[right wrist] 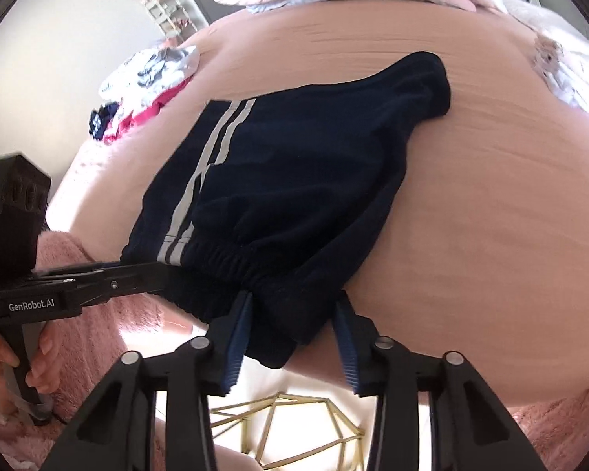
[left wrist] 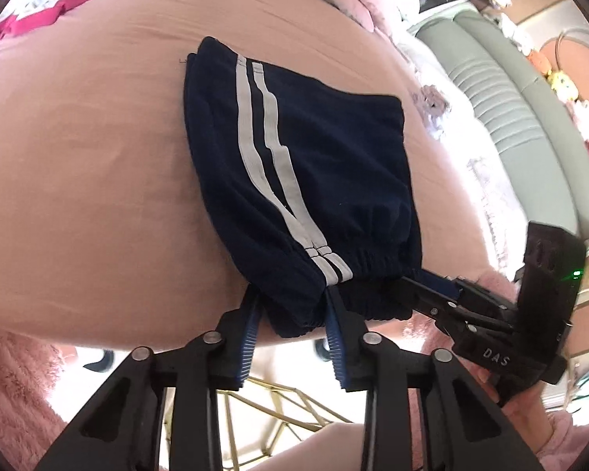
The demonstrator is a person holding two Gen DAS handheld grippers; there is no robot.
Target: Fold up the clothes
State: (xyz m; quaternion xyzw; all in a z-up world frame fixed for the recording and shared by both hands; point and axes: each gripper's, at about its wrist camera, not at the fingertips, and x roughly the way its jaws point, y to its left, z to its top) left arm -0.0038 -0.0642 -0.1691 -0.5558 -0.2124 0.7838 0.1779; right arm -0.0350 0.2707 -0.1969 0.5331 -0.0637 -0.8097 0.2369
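Navy shorts [left wrist: 294, 180] flat on pink bed sheet [left wrist: 78, 176], elastic waistband [left wrist: 373, 263] at near edge, directly at both tools, leg hems pointing away; long axis running from grippers toward far side of bed. Left gripper [left wrist: 290, 306] pinching waistband by the white stripes [left wrist: 263, 149], right gripper [right wrist: 294, 310] pinching same band at the plain end, jaws narrowed onto bunched cloth, neither hand nearer. Next fold judged to carry waistband forward over the hems

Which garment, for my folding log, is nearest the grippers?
The navy white-striped shorts, spread alone up front; the white and pink clothes lie piled far behind.
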